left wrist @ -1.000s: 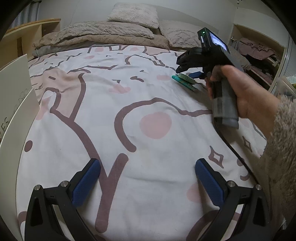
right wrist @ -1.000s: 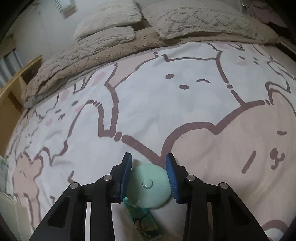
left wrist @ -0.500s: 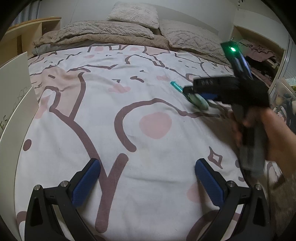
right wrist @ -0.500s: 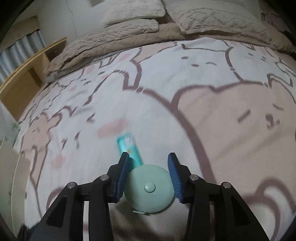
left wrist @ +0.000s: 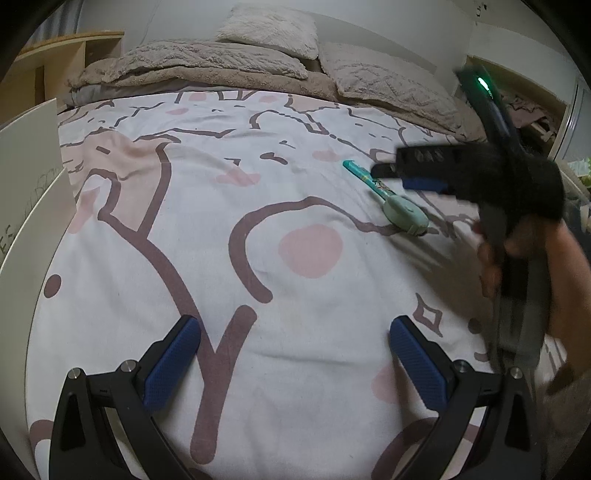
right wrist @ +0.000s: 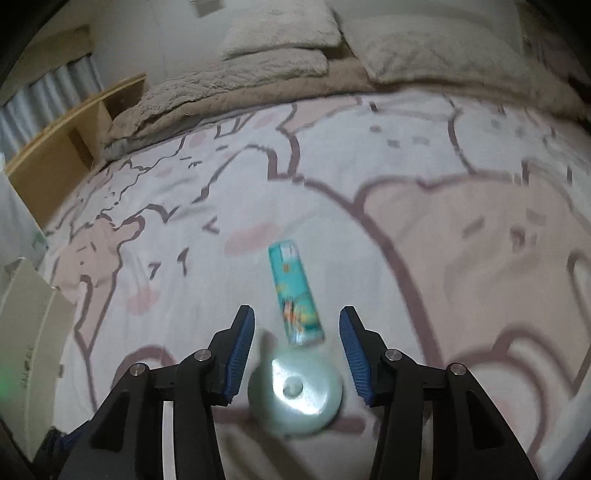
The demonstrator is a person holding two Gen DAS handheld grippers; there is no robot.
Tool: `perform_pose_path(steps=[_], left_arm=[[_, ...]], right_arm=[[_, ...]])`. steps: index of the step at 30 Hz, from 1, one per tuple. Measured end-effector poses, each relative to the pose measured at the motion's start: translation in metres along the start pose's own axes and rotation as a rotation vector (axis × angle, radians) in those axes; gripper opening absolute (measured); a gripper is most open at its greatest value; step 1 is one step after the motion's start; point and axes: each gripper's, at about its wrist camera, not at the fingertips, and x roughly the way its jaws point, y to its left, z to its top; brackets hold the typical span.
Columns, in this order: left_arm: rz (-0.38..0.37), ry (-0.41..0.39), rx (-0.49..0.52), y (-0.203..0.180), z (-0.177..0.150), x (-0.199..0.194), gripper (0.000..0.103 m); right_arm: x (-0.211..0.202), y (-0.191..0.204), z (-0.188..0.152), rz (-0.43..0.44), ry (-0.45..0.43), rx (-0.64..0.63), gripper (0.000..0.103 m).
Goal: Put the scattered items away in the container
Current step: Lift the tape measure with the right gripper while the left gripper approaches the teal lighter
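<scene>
A round mint-green tape measure [right wrist: 295,395] lies on the bedspread; it also shows in the left wrist view [left wrist: 405,215]. A teal tube [right wrist: 295,293] lies just beyond it, touching or nearly touching, and shows in the left wrist view [left wrist: 365,180] too. My right gripper [right wrist: 297,350] hovers above them with its blue pads apart, holding nothing; it shows blurred in the left wrist view [left wrist: 413,177]. My left gripper [left wrist: 295,358] is wide open and empty, low over the bedspread.
A white container wall [left wrist: 26,177] stands at the left edge; it also shows in the right wrist view [right wrist: 26,314]. Pillows [left wrist: 269,29] and a beige blanket [left wrist: 192,70] lie at the bed's head. A wooden shelf [right wrist: 66,136] is on the left.
My right gripper opened and let go of the tape measure, which now lies on the bedspread next to the tube. The right gripper rose and pulled back. The left gripper has not moved.
</scene>
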Motion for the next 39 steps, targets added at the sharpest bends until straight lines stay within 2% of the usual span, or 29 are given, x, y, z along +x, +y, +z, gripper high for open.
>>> perform_pose_path(steps=[6, 9, 10, 11, 15, 24, 32, 39], left_arm=[[0.002, 0.004, 0.001, 0.001, 0.0, 0.001, 0.103], [0.0, 0.004, -0.001, 0.001, 0.0, 0.002, 0.103], [-0.001, 0.005, -0.002, 0.001, 0.0, 0.002, 0.103], [-0.001, 0.005, -0.002, 0.001, 0.0, 0.002, 0.103], [-0.007, 0.004, -0.007, 0.002, 0.0, 0.002, 0.103], [-0.022, 0.0, -0.018, 0.004, 0.001, 0.001, 0.103], [-0.032, -0.003, -0.025, 0.006, 0.001, 0.0, 0.103], [-0.034, -0.005, -0.027, 0.007, 0.001, -0.001, 0.103]], right_arm=[[0.044, 0.01, 0.025, -0.049, 0.068, -0.054, 0.048], [0.052, 0.015, 0.018, -0.074, 0.05, -0.094, 0.037], [0.05, 0.02, 0.013, -0.073, 0.047, -0.122, 0.027], [0.047, 0.024, 0.009, -0.066, 0.05, -0.142, 0.023], [0.027, 0.024, -0.015, -0.009, 0.055, -0.183, 0.022], [-0.022, 0.001, -0.071, 0.12, 0.058, -0.052, 0.023], [-0.053, 0.0, -0.11, 0.173, 0.057, 0.031, 0.023], [-0.075, 0.006, -0.137, 0.162, 0.042, 0.029, 0.023]])
